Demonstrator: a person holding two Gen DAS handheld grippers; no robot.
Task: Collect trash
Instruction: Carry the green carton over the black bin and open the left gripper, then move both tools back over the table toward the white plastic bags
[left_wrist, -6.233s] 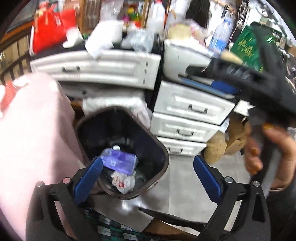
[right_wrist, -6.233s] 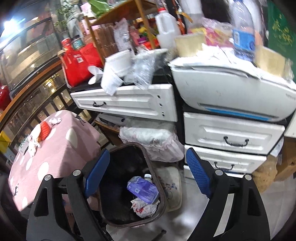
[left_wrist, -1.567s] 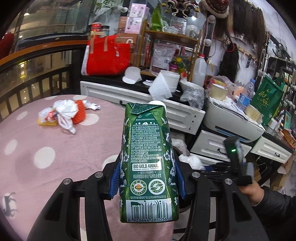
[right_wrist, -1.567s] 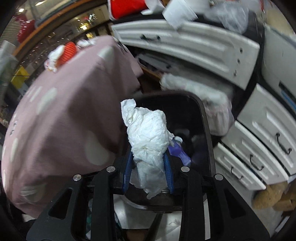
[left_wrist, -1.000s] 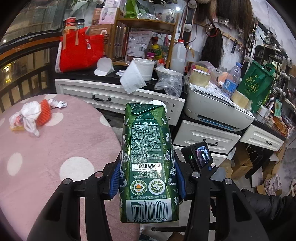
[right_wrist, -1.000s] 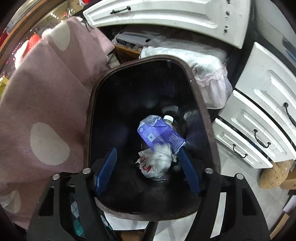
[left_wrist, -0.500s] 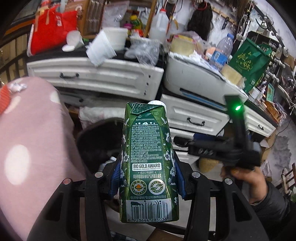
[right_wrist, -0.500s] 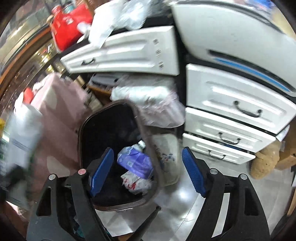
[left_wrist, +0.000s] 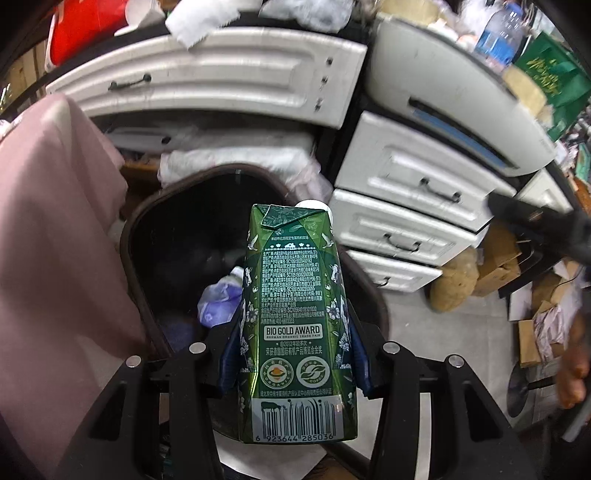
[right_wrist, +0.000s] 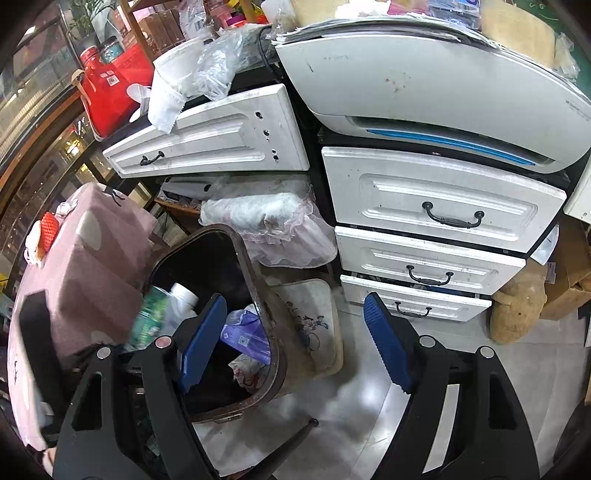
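Note:
My left gripper is shut on a green milk carton and holds it upright over the dark brown trash bin. A purple wrapper lies inside the bin. In the right wrist view the same carton shows blurred over the bin, with the purple wrapper and crumpled white paper inside. My right gripper is open and empty, to the right of the bin above the floor.
A pink polka-dot tablecloth hangs left of the bin, with red and white trash left on the table. White drawers and a printer stand behind. A floor mat and cardboard boxes lie on the floor.
My left gripper has carried the carton from above the table to over the bin. My right gripper dropped the white paper wad into the bin, opened, and pulled back to the right.

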